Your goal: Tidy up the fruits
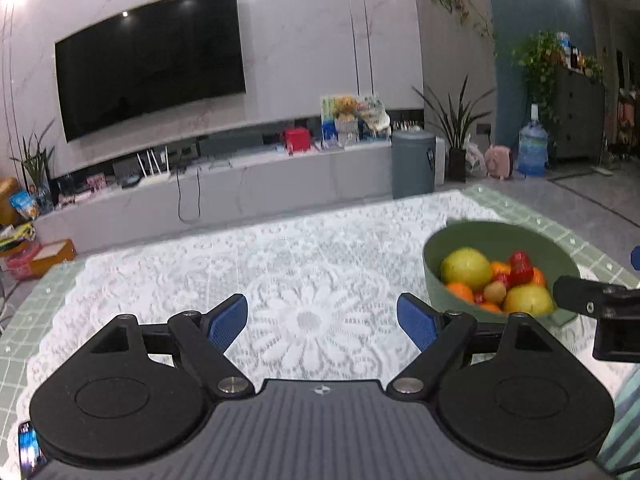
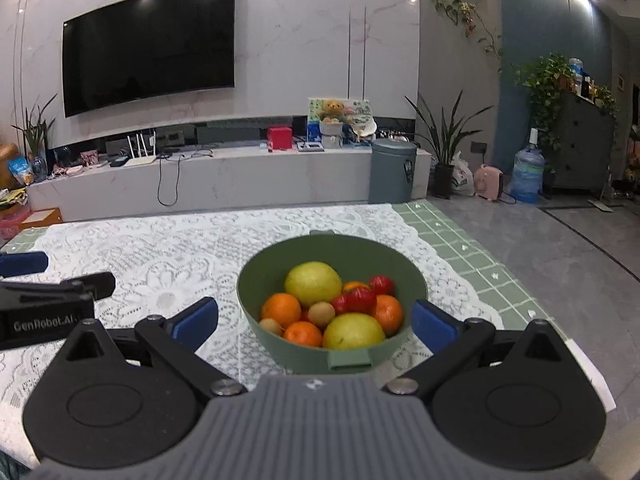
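Note:
A green bowl (image 2: pixel 256 280) stands on the lace-covered table, straight ahead in the right wrist view and at the right in the left wrist view (image 1: pixel 488 236). It holds two yellow-green round fruits (image 2: pixel 313 283), several oranges (image 2: pixel 281 309), red strawberries (image 2: pixel 361 299) and small tan fruits (image 2: pixel 321 314). My right gripper (image 2: pixel 316 322) is open and empty, its blue pads either side of the bowl's near wall. My left gripper (image 1: pixel 322 322) is open and empty over bare lace, left of the bowl.
A white lace cloth (image 1: pixel 240 264) over a green checked cloth (image 2: pixel 452 236) covers the table. Its far and right edges drop to the floor. A TV wall, low cabinet, grey bin (image 2: pixel 390 172) and plants stand beyond.

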